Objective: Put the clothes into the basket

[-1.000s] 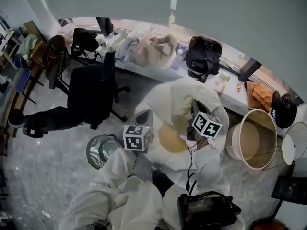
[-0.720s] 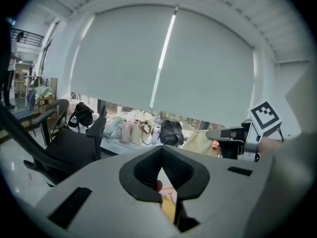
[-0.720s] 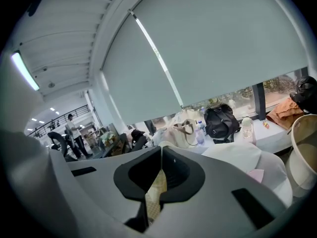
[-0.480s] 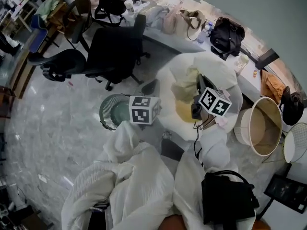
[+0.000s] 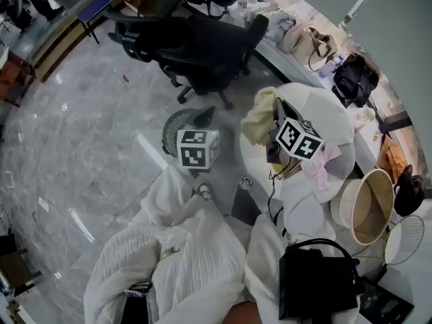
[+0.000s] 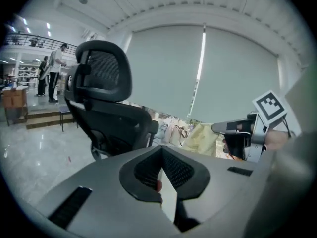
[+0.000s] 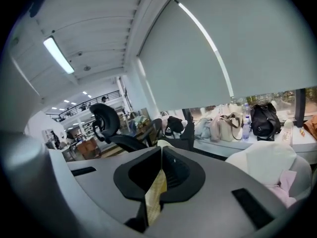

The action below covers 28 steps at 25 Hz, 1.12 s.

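My right gripper (image 5: 275,108) is shut on a pale yellow cloth (image 5: 259,123), a strip of which shows between its jaws (image 7: 157,192). It hangs over a white rounded heap (image 5: 317,106) that bears a pink cloth (image 5: 322,165). My left gripper (image 5: 204,117) is held level beside it, left of the heap, shut on a thin pale cloth edge (image 6: 168,202). From the left gripper view the right gripper (image 6: 233,129) and its yellow cloth (image 6: 203,139) appear to the right. The round beige basket (image 5: 370,181) stands open at the lower right, apart from both grippers.
A black office chair (image 5: 202,46) stands just beyond the grippers. A grey mesh bin (image 5: 174,123) sits under the left gripper. A desk along the window (image 5: 317,59) carries bags. A white wire basket (image 5: 401,238) stands right of the beige one, a black bag (image 5: 317,279) near me.
Both grippers have swung left with their cloths, away from the basket and towards the office chair. The head view turned left, so the basket slid to the lower right.
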### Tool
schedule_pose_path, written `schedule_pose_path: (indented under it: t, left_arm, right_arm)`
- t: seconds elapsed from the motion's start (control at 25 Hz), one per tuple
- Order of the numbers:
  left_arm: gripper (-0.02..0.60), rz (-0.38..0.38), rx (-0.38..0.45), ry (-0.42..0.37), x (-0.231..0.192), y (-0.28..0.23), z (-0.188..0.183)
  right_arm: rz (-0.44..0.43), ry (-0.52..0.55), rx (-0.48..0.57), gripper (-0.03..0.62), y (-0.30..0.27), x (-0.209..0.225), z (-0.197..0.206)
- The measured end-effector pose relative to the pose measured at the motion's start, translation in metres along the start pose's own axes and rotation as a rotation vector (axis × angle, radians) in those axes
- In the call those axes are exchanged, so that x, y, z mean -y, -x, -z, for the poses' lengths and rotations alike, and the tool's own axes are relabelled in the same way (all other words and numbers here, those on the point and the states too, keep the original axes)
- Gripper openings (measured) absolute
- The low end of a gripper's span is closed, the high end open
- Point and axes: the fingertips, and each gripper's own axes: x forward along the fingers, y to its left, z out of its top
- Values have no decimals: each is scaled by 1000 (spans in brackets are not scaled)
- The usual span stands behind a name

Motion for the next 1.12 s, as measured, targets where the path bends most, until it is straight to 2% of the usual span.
schedule_pose_path:
  t: [0.2, 0.48, 0.68, 0.88, 1.0, 1.12]
  left_arm:
    - [3, -151, 0, 90, -80, 53, 24]
    - [3, -345, 32, 239, -155, 112, 49]
    - [3, -425, 27, 248, -190, 136, 61]
    - [3, -466, -2, 297, -222, 143, 87]
    - [3, -451, -66, 318, -236, 128, 127]
    - [3, -428, -96, 318, -252, 97, 168]
  right_arm:
    - [-110, 39, -72, 26, -25, -81, 47]
    - [-302, 162, -232, 25, -62, -183, 108]
    - [-362, 186, -317, 26, -90, -222, 147]
    - [-396, 207, -396, 26, -115, -248, 189]
    - [-388, 198, -449, 25, -134, -246, 228]
    - [-371, 193, -496, 25, -163, -235, 280]
